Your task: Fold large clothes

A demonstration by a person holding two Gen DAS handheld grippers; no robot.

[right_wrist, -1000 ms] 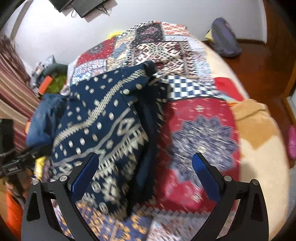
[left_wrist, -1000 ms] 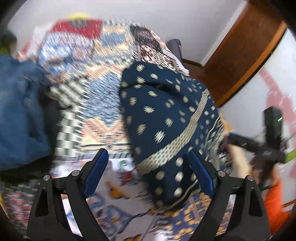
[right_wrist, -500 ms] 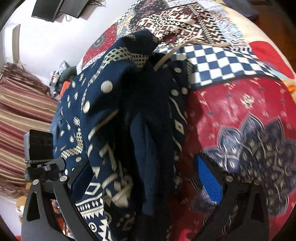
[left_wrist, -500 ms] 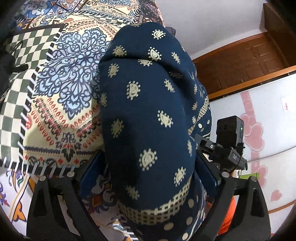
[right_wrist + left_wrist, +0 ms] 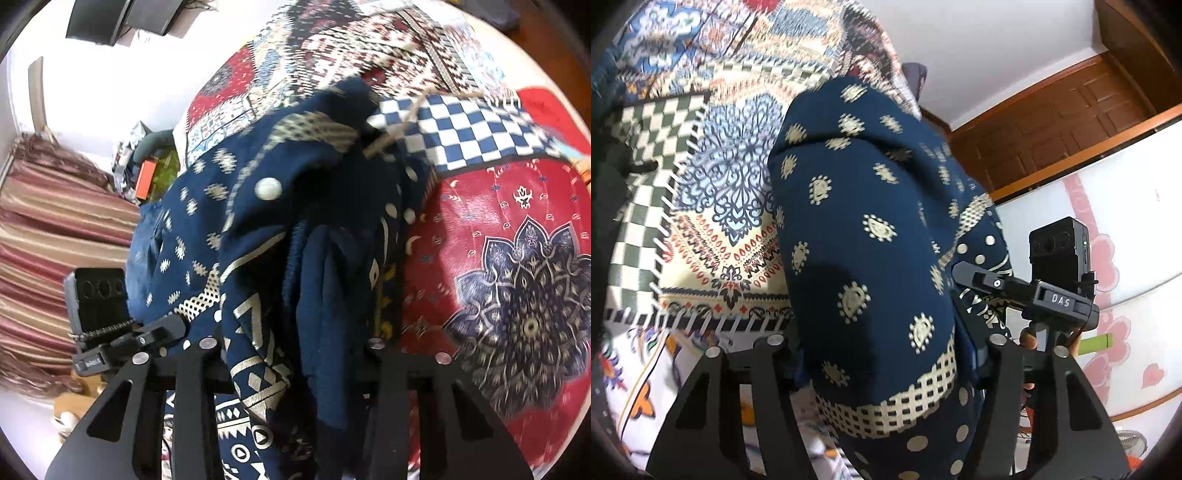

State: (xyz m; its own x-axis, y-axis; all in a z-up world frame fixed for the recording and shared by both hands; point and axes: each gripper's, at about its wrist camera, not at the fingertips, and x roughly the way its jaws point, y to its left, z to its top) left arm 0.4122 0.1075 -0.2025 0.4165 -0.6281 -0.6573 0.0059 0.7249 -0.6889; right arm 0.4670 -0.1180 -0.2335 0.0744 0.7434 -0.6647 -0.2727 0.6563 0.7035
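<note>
A large navy garment [image 5: 871, 236] with cream dots and geometric bands lies bunched on a patchwork bedspread [image 5: 713, 177]. My left gripper [image 5: 886, 354] is shut on a thick fold of it near a cream checked band; the fingertips are buried in cloth. My right gripper [image 5: 295, 347] is shut on another bunched edge of the same garment [image 5: 314, 258], which hangs in folds between the jaws. Each gripper shows in the other's view: the right gripper in the left wrist view [image 5: 1034, 295] and the left gripper in the right wrist view [image 5: 122, 343].
The bedspread [image 5: 517, 258] covers the bed, with a red medallion panel on the right and a blue-white checked panel [image 5: 469, 129] behind. A wooden door [image 5: 1052, 122] and white wardrobe [image 5: 1126, 221] stand to the right. Striped curtains [image 5: 55, 240] hang left.
Both grippers moved from open above the garment down onto it and closed on bunched cloth. The garment has bunched up between them.
</note>
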